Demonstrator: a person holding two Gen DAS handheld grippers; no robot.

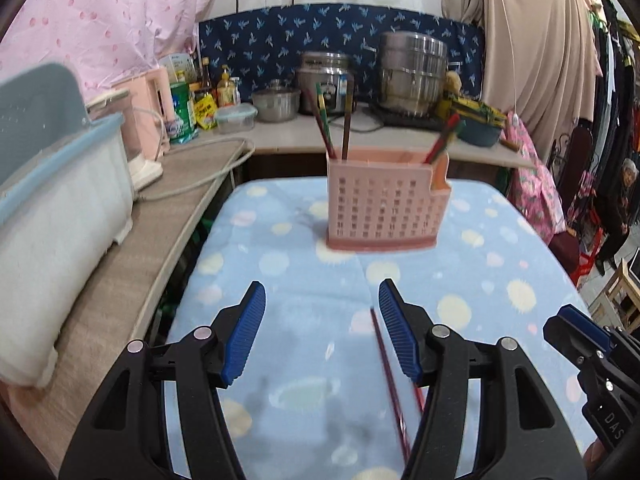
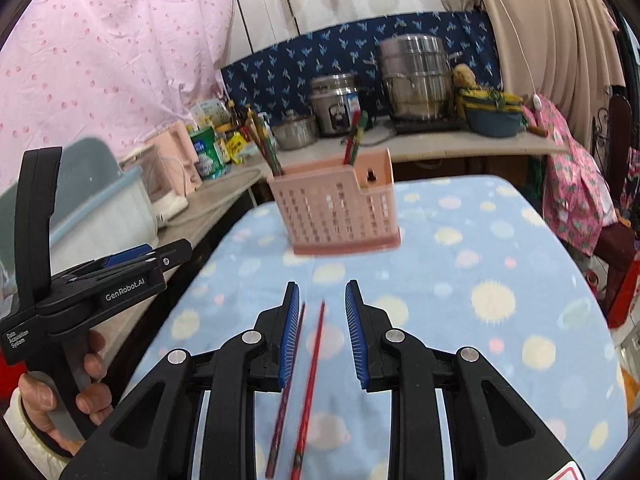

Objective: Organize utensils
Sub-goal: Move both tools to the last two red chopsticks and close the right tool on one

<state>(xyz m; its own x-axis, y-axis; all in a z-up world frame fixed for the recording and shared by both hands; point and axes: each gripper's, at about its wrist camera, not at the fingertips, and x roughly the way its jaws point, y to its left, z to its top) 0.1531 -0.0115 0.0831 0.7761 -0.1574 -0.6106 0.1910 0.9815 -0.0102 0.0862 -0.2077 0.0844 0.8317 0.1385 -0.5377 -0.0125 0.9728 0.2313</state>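
A pink slotted utensil holder (image 2: 338, 210) stands upright on the surface (image 2: 500, 280), which is covered by a blue cloth with pale dots. Red and green chopsticks lean in its left and right compartments. In front of the holder two red chopsticks (image 2: 308, 380) lie side by side (patterned toward their thick ends). The right gripper (image 2: 322, 334) hovers over them, jaws narrowly apart, nothing pinched. The left gripper (image 1: 320, 330) has its jaws wide and empty, beside one chopstick.
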